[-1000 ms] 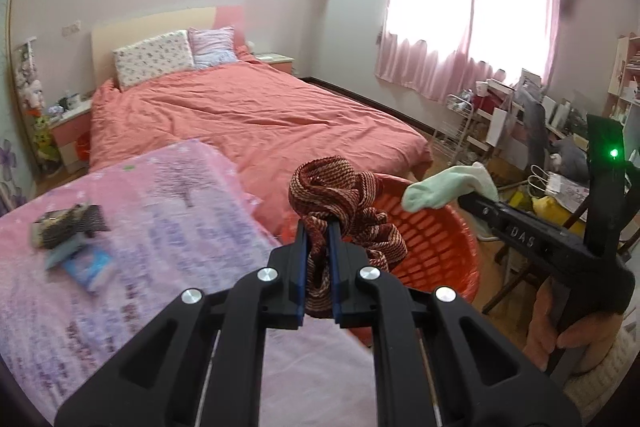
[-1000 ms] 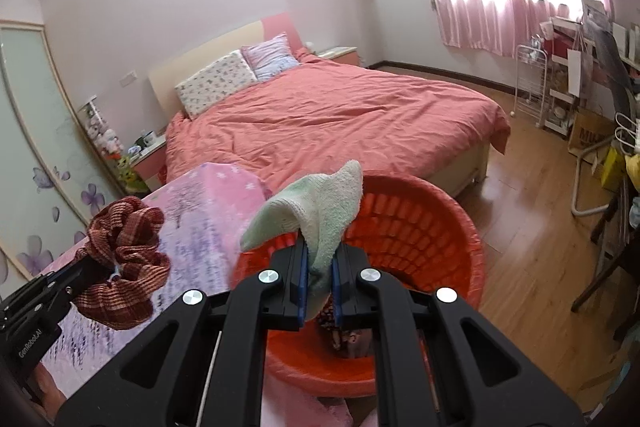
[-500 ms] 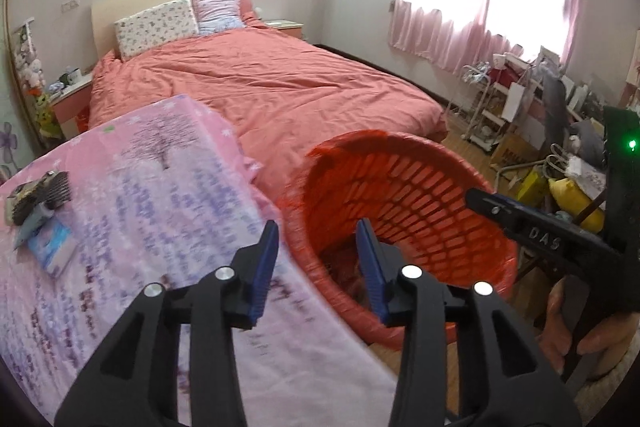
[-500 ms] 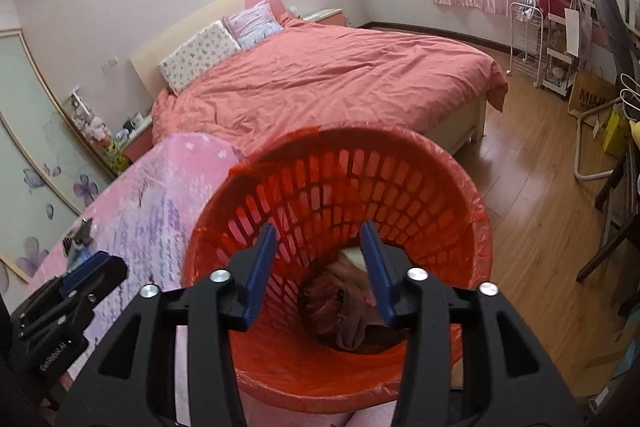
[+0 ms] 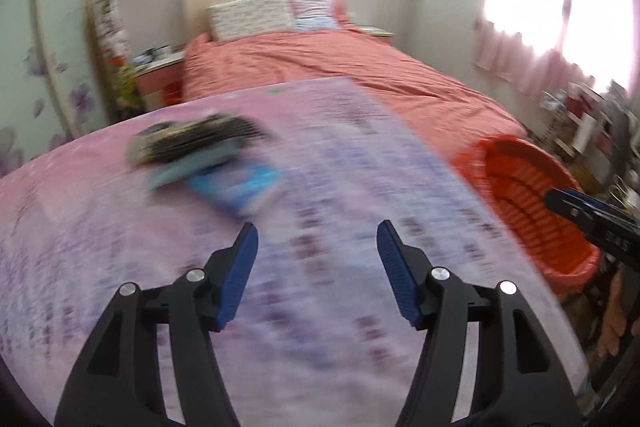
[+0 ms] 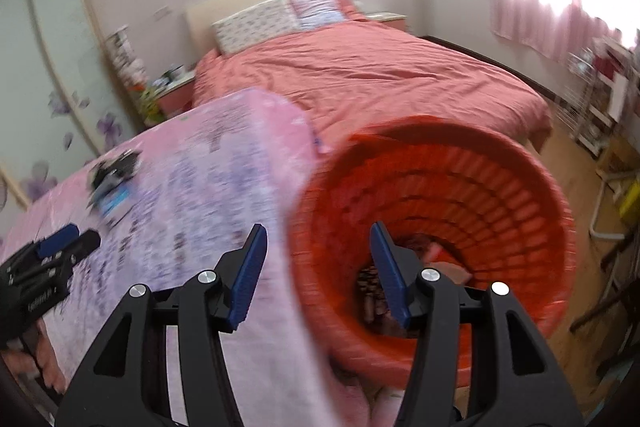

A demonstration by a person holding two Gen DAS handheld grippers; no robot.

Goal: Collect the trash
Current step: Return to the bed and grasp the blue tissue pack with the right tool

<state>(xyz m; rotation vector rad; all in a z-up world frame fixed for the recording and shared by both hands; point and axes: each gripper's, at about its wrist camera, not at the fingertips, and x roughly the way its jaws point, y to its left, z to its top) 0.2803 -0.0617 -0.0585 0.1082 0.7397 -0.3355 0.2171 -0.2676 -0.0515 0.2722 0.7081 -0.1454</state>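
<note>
Since both cloths were dropped into the orange basket (image 6: pixel 520 195), our left gripper (image 5: pixel 316 267) & right gripper (image 6: pixel 318 267) gape empty; left swings toward remaining trash pile (image 5: pixel 200 151) on pink cover.

Black fingers (image 5: pixel 244 267), blue ribbed pads, silver screws.

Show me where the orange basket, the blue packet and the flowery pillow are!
orange basket (image 6: pixel 520 183): right wrist view, far inner wall.
blue packet (image 5: pixel 240 185): left wrist view, its middle, blurred.
flowery pillow (image 6: pixel 256 23): right wrist view, its middle.
</note>
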